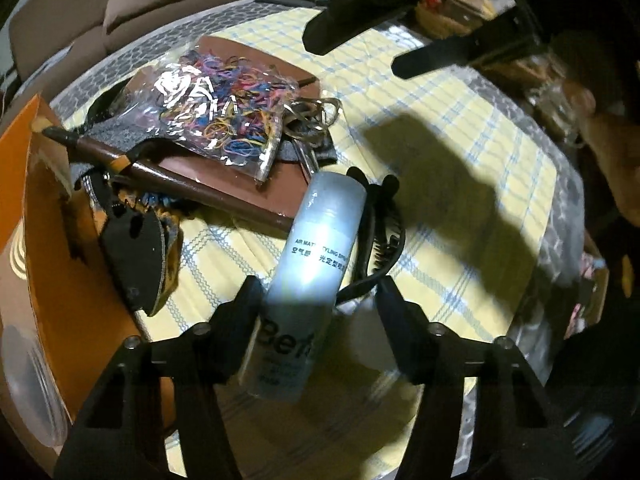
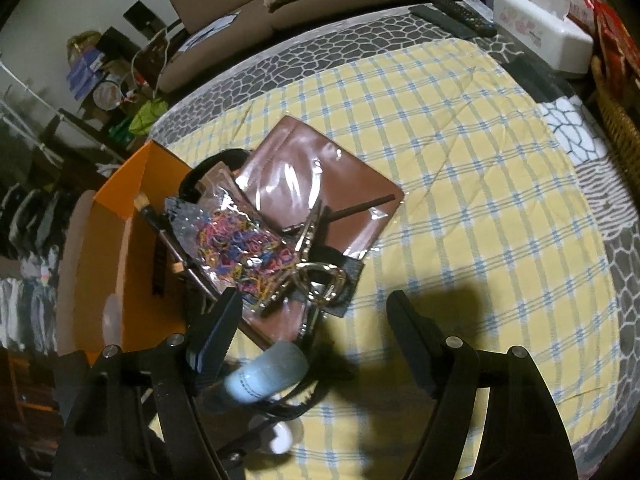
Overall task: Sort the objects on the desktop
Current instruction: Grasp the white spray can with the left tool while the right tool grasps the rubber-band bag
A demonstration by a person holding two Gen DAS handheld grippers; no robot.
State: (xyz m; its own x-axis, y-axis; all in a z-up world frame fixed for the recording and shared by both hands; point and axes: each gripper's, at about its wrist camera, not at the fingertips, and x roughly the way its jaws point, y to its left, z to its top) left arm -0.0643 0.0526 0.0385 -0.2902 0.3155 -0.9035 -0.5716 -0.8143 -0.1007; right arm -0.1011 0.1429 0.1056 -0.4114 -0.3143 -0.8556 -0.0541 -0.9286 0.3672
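A pale blue-grey styling spray bottle [image 1: 316, 256] lies on the yellow checked cloth [image 1: 460, 168], pointing away from me. My left gripper [image 1: 320, 292] straddles its middle: the left finger is against the bottle's side, the right finger stands apart from it, so the jaws are open. A black toothed headband [image 1: 384, 240] curls beside the bottle. In the right wrist view the bottle [image 2: 268, 372] shows blurred, low and left of my right gripper [image 2: 314, 300]. That gripper hovers open over the cloth [image 2: 480, 200] with nothing between its fingers; it also appears as the right gripper [image 1: 352, 54] at the top of the left wrist view.
A bag of coloured rubber bands [image 1: 216, 112], a gold hair clip [image 1: 316, 116] and a brown brush [image 1: 120, 160] lie on a brown leather folder [image 2: 320, 172]. An orange box [image 2: 132, 200] stands at the left. A tissue box [image 2: 540, 32], remotes [image 2: 456, 16] and a wicker basket [image 2: 620, 128] line the far right.
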